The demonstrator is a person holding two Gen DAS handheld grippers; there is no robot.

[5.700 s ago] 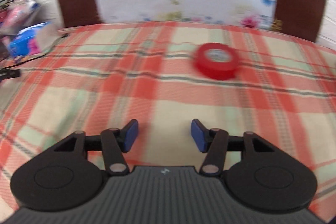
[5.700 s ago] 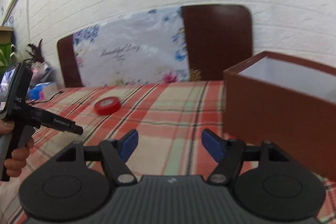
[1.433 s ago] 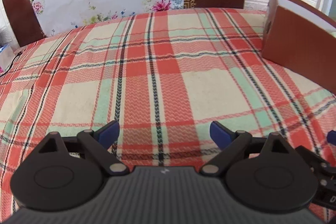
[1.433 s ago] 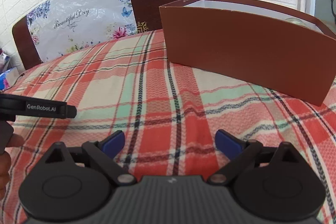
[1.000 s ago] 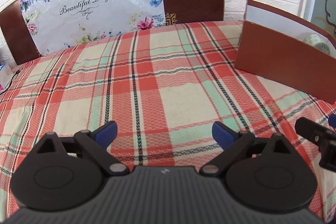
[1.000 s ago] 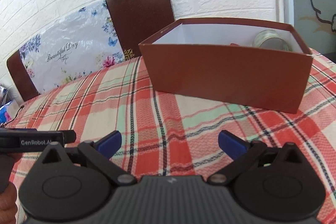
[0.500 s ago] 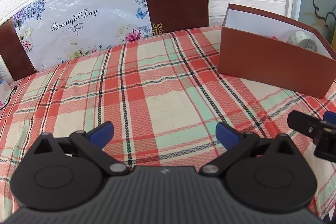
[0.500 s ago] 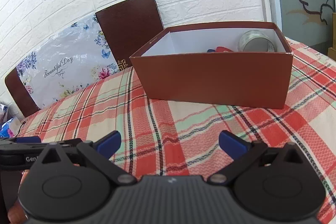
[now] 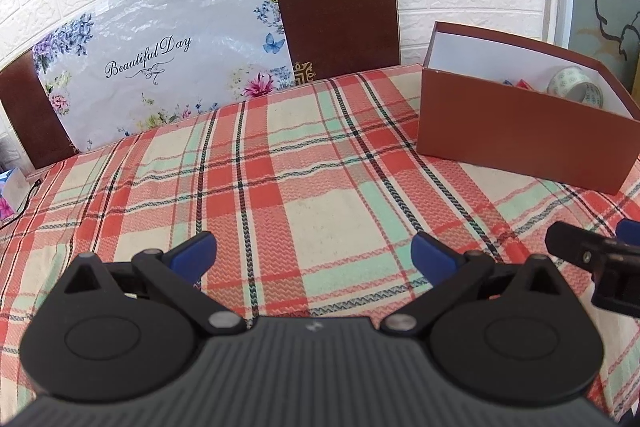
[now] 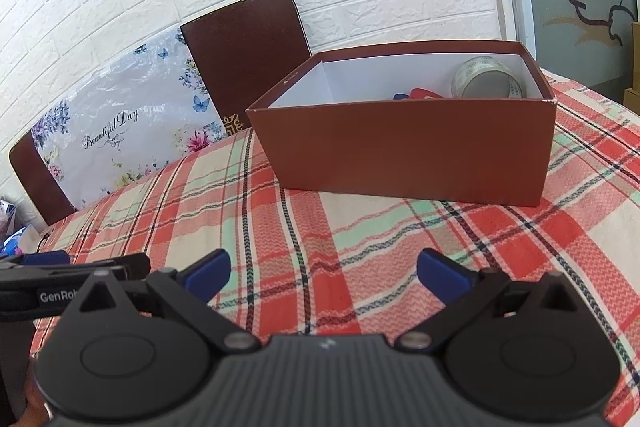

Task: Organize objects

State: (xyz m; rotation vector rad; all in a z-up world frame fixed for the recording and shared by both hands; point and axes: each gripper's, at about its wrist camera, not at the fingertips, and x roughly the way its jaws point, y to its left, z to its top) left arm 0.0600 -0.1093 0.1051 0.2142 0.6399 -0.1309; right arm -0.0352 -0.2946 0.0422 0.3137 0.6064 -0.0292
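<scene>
An open brown box [image 10: 408, 147] stands on the plaid tablecloth at the right; it also shows in the left wrist view [image 9: 520, 135]. Inside it a patterned tape roll [image 10: 486, 77] leans in the far right corner, also seen in the left wrist view [image 9: 576, 89], and red and blue items [image 10: 420, 94] show just over the near wall. My left gripper [image 9: 314, 253] is open and empty above the cloth. My right gripper [image 10: 324, 273] is open and empty, well short of the box.
The plaid tablecloth [image 9: 300, 163] covers the table. Two brown chair backs [image 9: 336, 11] and a floral "Beautiful Day" bag [image 9: 160, 67] stand behind the far edge. A small packet [image 9: 10, 189] lies at the left edge. The right gripper's finger [image 9: 576, 247] shows at the right.
Both grippers have drawn back and risen, open and empty throughout, so more of the box interior shows. The red tape roll seen on the cloth 5.7 s ago is out of view.
</scene>
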